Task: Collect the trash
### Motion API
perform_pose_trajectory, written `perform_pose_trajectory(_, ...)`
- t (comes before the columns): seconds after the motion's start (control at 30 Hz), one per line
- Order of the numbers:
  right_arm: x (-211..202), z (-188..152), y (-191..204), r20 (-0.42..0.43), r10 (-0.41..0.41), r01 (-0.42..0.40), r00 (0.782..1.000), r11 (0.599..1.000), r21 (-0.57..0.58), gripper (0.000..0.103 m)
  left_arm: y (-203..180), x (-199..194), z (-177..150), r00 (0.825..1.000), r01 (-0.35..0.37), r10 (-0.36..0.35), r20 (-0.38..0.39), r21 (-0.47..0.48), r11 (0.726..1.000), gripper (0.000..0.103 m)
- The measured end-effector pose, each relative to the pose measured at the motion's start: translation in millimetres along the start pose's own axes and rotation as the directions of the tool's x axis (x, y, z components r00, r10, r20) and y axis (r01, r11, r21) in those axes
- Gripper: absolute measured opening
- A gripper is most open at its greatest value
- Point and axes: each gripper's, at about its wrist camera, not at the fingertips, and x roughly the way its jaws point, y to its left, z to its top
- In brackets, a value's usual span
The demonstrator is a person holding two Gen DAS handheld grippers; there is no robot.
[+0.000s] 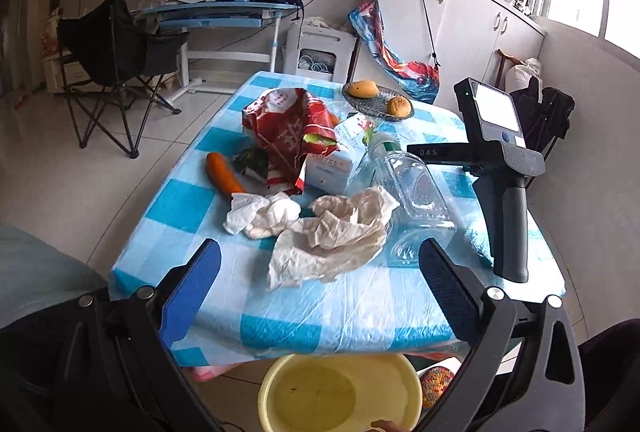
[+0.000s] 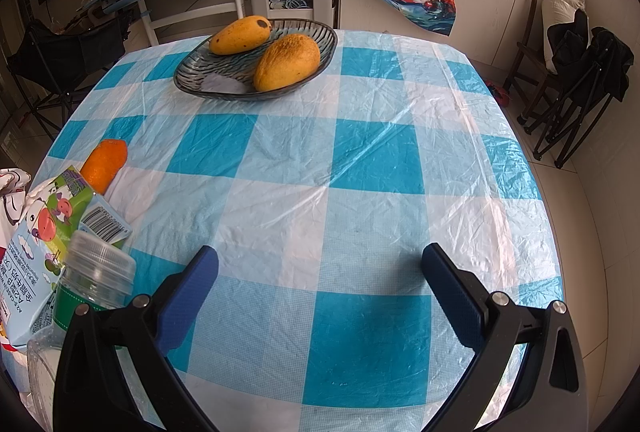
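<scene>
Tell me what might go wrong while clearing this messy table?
The crumpled paper leans against the clear plastic container, so grabbing it could drag that along. The yellow basin sits below the table edge; loose tissues might miss it. The mangoes and carrot could be mistaken for trash.

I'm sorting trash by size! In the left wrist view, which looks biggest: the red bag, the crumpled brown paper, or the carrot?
1. Crumpled brown paper and red bag: look alike; the paper lies nearer the camera, so unsure.
2. Carrot, plainly smallest.
</scene>
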Motion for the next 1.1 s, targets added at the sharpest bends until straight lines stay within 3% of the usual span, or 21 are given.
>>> perform_pose_trajectory(0.3, 0, 0, 0, 0.0, 0.0, 0.0, 1.0, 1.0, 0.0, 0.097, 6, 12, 7, 0.999, -0.037, 0.037, 0.018, -0.009, 0.999, 0.096)
perform_pose_trajectory(0.47, 0, 0, 0, 0.0, 0.0, 0.0, 1.0, 1.0, 0.0, 0.097, 15, 29, -1, 0.998, -0.023, 0.02, -0.06, -0.053, 0.998, 0.096)
perform_pose_trajectory(0.63, 0, 0, 0, 0.0, 0.0, 0.0, 1.0, 1.0, 0.0, 0.097, 14, 30, -3, 0.998, -0.042, 0.041, -0.051, -0.015, 0.999, 0.096)
perform_pose_trajectory(0.77, 2, 1, -1, -0.004, 0.008, -0.008, 1.0, 1.0, 0.001, 0.097, 14, 22, -2, 0.996, -0.07, 0.071, -0.053, 0.015, 0.997, 0.096)
perform_pose_trajectory(0.9, 2, 1, 0, -0.09, 0.024, -0.028, 0.996, 0.998, -0.051, 0.097, 16, -12, 3, 0.995, -0.101, 0.101, -0.001, 0.046, 0.994, 0.096)
perform_pose_trajectory(0.97, -26, -7, -2, -0.036, 0.022, -0.024, 0.999, 0.998, -0.051, 0.097, 18, -32, 3, 0.993, -0.112, 0.11, 0.034, 0.065, 0.992, 0.096)
perform_pose_trajectory(1.03, -72, -18, 5, 0.115, -0.002, 0.015, 0.993, 0.994, -0.111, 0.097, 19, -48, 0, 0.992, -0.117, 0.113, 0.051, 0.074, 0.99, 0.096)
perform_pose_trajectory(1.1, -135, -34, 10, 0.309, 0.029, 0.018, 0.951, 0.989, -0.147, 0.097, 19, -63, -5, 0.993, -0.112, 0.108, 0.054, 0.071, 0.991, 0.096)
